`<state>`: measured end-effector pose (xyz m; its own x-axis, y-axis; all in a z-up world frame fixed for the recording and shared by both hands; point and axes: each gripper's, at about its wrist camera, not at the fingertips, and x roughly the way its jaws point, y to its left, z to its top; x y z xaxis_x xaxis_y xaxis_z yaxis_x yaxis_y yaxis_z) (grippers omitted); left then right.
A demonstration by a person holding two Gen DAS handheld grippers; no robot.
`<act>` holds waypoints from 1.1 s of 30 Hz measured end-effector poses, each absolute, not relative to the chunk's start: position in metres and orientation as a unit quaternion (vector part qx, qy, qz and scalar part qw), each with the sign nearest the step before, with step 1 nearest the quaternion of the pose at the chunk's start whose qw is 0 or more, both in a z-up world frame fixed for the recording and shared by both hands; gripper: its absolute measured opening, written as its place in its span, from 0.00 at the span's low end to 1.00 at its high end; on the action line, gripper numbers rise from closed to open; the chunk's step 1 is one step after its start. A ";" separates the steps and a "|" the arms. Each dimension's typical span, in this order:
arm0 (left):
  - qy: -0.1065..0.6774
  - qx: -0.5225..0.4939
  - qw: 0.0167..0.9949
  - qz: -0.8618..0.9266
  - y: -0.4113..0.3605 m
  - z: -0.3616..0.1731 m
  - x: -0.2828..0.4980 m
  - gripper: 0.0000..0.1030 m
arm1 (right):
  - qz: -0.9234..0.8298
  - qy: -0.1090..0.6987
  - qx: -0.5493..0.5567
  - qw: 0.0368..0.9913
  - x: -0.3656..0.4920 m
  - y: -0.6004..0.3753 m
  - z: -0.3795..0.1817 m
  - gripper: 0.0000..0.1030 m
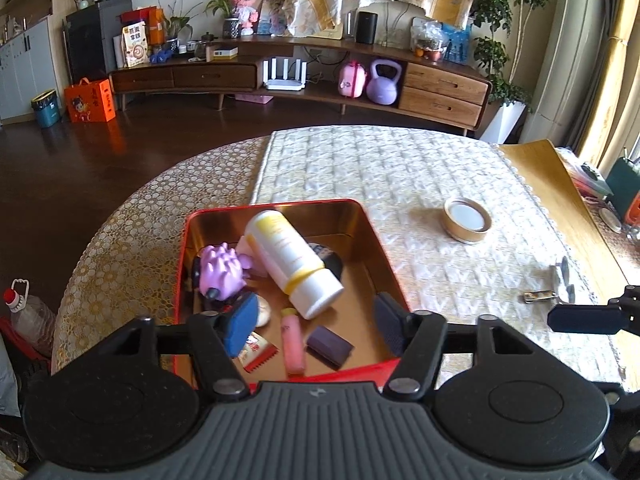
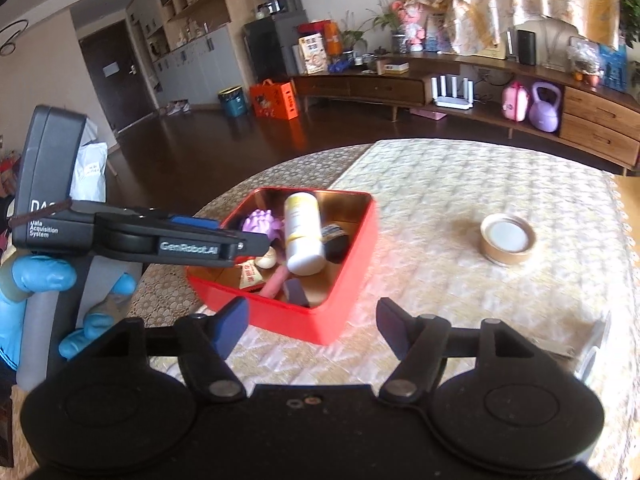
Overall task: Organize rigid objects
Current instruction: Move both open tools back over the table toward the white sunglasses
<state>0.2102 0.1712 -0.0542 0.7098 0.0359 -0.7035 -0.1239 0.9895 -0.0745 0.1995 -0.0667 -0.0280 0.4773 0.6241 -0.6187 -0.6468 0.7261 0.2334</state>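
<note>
A red tin [image 1: 386, 252] with a gold inside sits on the cloth-covered table. In it lie a white bottle with a yellow band [image 1: 292, 264], a purple spiky toy [image 1: 222, 272], a pink tube [image 1: 292, 340], a dark purple block [image 1: 330, 346] and a red-and-white sachet [image 1: 258, 354]. My left gripper [image 1: 316, 320] hangs open over the near part of the tin, gripping nothing. In the right wrist view my right gripper [image 2: 311, 326] is open and empty just in front of the tin [image 2: 352, 280]. The left gripper [image 2: 262, 246] reaches over the tin's left rim.
A round wooden-rimmed lid [image 1: 467, 220] lies on the quilted cloth to the right of the tin. A small metal clipper [image 1: 538, 297] rests near the right edge. A blue-gloved hand [image 2: 36, 280] holds the left gripper. Beyond the table are dark floor and a low cabinet.
</note>
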 end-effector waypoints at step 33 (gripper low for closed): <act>0.361 -0.061 0.930 -0.043 0.031 -0.066 0.271 0.81 | 0.170 0.369 0.097 0.909 0.260 -0.245 -0.076 0.99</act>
<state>0.2713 0.0307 -0.0663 0.7355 -0.1235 -0.6662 0.0361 0.9890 -0.1435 0.2605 -0.2454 -0.0762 0.6706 0.3808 -0.6366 -0.2371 0.9232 0.3024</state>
